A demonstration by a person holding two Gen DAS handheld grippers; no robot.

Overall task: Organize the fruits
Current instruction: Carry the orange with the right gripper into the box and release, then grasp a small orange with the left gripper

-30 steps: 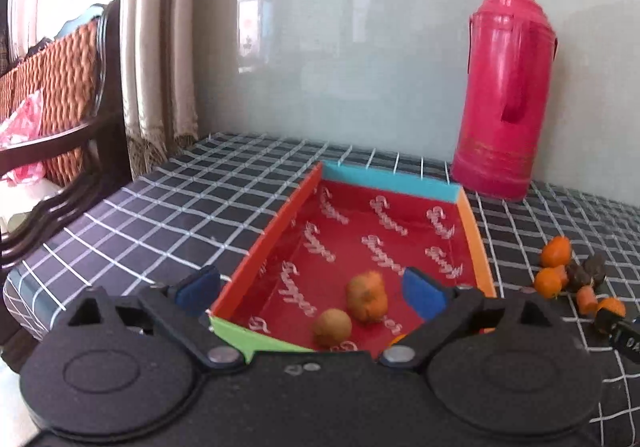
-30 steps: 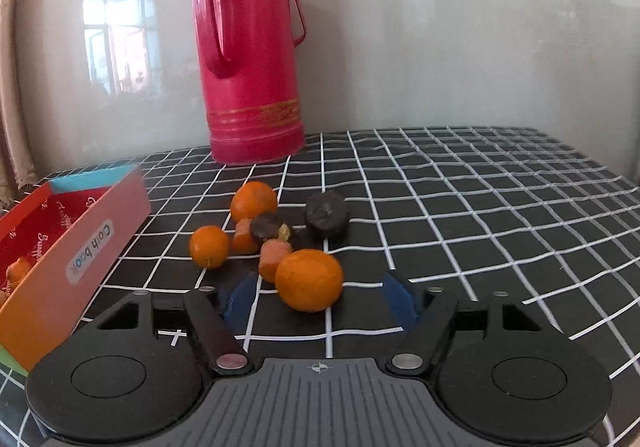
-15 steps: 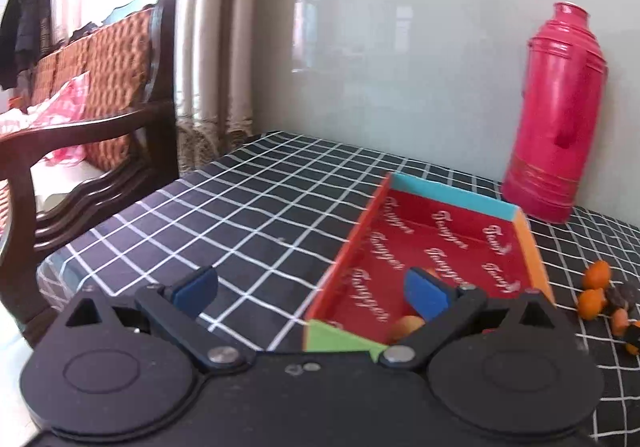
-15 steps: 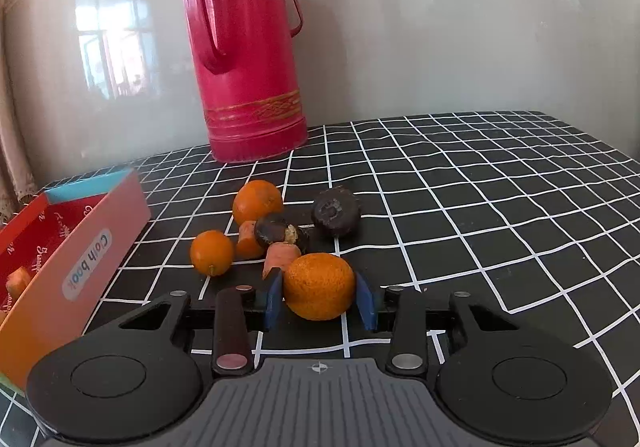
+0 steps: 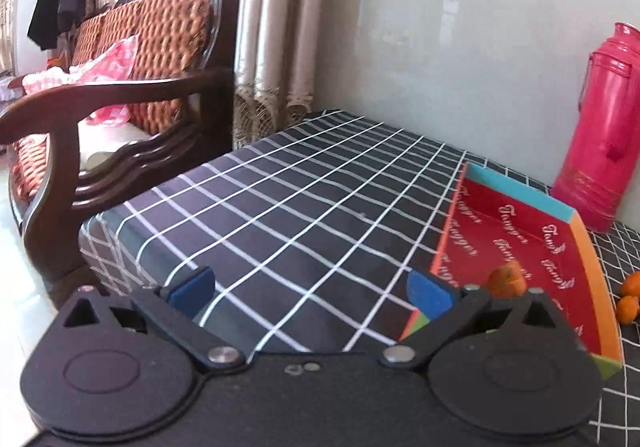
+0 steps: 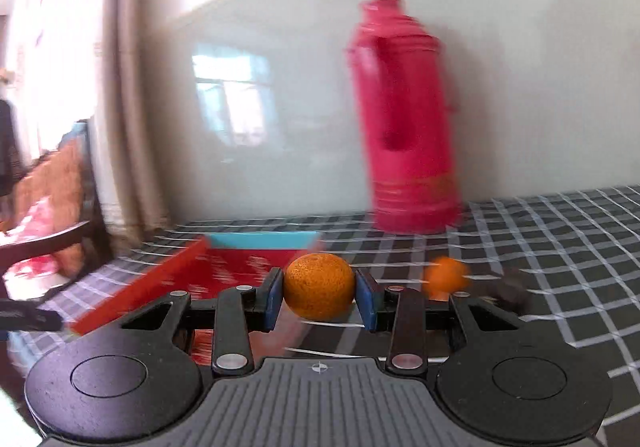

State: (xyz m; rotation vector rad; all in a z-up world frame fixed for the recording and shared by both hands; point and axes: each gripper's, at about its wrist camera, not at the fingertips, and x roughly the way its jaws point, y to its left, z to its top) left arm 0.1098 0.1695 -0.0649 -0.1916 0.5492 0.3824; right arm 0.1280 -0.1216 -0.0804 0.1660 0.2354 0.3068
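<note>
My right gripper (image 6: 320, 295) is shut on an orange (image 6: 319, 285), its blue pads pressing both sides, and holds it above the checked cloth near the red tray (image 6: 168, 275). Another orange (image 6: 446, 279) and a dark fruit (image 6: 514, 293) lie blurred to the right. In the left wrist view my left gripper (image 5: 310, 289) stands open and empty over the cloth, left of the red tray (image 5: 596, 275). An orange fruit (image 5: 506, 279) lies in that tray. Two small oranges (image 5: 630, 297) sit past its right wall.
A tall pink thermos (image 6: 404, 119) (image 5: 600, 127) stands against the wall behind the tray. A wooden armchair (image 5: 80, 135) with a woven cushion and pink bag stands off the table's left edge, curtains (image 5: 276, 27) behind it. The black checked cloth (image 5: 300, 207) covers the table.
My right gripper closed on the orange, lifted it and swung left toward the tray. My left gripper moved left, away from the tray, and stayed open.
</note>
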